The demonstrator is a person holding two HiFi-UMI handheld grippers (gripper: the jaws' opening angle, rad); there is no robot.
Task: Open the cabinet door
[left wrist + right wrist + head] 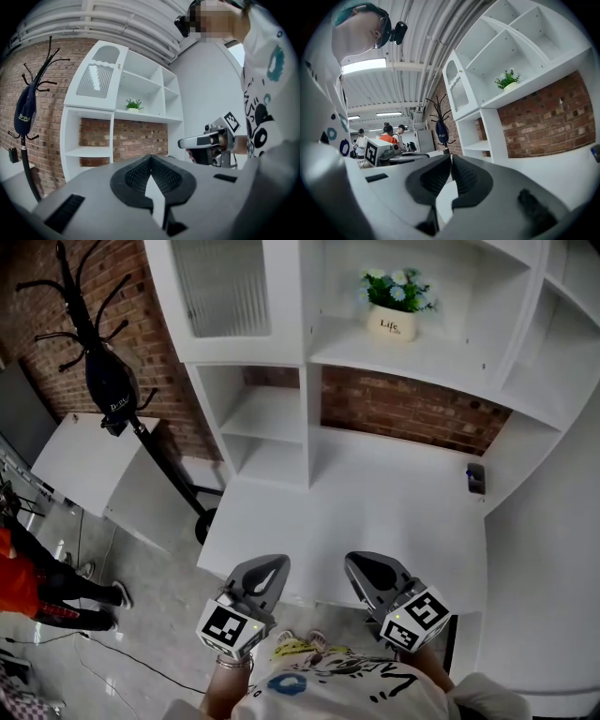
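Left of the potted plant (394, 306), high in the white shelf unit (314, 409), the cabinet door (225, 296) is seen shut and untouched. Well short of the plant, the left gripper (267, 570) and right gripper (370, 568) are held with jaws together, empty. The opening is judged not yet begun.

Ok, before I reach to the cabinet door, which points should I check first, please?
1. White cabinet door with ribbed glass panel closed: ok.
2. Left hand-held gripper empty: ok, jaws together.
3. Right hand-held gripper empty: ok, jaws together.
4. A hand-held gripper at the door: not ok, both are low over the white desk, apart from it.
5. Door handle found: cannot tell.
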